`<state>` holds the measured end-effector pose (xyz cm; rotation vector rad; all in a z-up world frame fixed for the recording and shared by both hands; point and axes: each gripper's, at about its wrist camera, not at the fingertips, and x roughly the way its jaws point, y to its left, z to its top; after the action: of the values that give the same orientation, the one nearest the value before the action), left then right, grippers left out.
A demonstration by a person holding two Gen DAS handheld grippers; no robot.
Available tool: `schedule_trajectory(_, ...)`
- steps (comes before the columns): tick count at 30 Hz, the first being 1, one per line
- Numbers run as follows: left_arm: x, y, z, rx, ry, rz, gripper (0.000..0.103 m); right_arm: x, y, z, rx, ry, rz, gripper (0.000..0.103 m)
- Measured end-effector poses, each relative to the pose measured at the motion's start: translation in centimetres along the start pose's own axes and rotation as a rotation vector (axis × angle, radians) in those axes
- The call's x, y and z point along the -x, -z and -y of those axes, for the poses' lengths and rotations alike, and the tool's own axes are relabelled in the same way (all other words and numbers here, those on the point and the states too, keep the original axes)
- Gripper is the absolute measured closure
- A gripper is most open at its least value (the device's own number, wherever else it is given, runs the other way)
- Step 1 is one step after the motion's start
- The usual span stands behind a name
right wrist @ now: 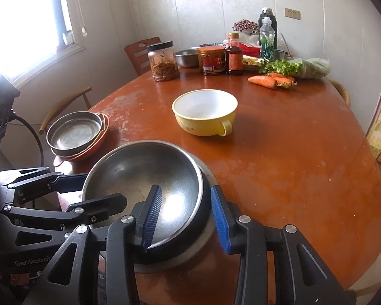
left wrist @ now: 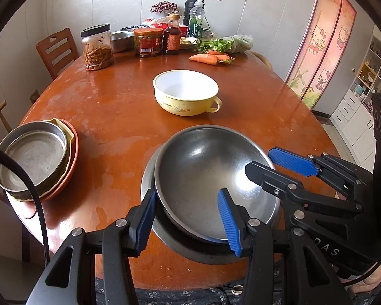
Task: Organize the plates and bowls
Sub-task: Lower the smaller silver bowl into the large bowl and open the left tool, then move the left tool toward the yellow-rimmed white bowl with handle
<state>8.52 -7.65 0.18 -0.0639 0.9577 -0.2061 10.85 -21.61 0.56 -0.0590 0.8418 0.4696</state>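
Observation:
A steel bowl (left wrist: 205, 172) (right wrist: 144, 178) sits tilted inside a larger steel bowl (left wrist: 165, 236) (right wrist: 205, 228) at the table's near edge. My left gripper (left wrist: 188, 218) is open, its fingers straddling the upper bowl's near-left rim. My right gripper (right wrist: 186, 216) is open, its fingers straddling the same bowl's near-right rim; it also shows in the left wrist view (left wrist: 269, 162). A yellow handled bowl (left wrist: 186, 92) (right wrist: 205, 111) stands empty mid-table. A steel dish (left wrist: 33, 155) (right wrist: 75, 132) tops a stack of plates (left wrist: 72, 162) (right wrist: 102, 133) at the left edge.
Jars (left wrist: 97, 47), a sauce bottle (left wrist: 172, 35), water bottles, a steel basin, greens and carrots (left wrist: 210, 58) (right wrist: 269, 80) crowd the table's far end. Wooden chairs (left wrist: 57, 50) stand at the left. A cable (left wrist: 33, 198) runs by the plate stack.

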Motion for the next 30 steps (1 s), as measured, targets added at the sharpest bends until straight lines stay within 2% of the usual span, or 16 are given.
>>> schedule_trajectory(10, 0.1, -0.5, -0.1, -0.004, 0.012, 0.011, 0.052, -0.3, -0.3, 0.8, -0.042, -0.002, 0.003, 0.048)
schedule_trajectory(23, 0.4, -1.4, -0.1, -0.008, 0.003, 0.033, 0.044, -0.5, -1.1, 1.4, -0.074, -0.021, 0.003, 0.046)
schedule_trajectory(27, 1.0, -1.8, 0.0, -0.010, 0.010, 0.052, 0.043, -0.5, -1.4, 1.8, -0.088, -0.018, 0.011, 0.037)
schedule_trajectory(30, 1.2, -2.0, 0.1, -0.015, 0.010, 0.059, 0.043, -0.4, -1.8, 2.0, -0.096, -0.024, 0.016, 0.036)
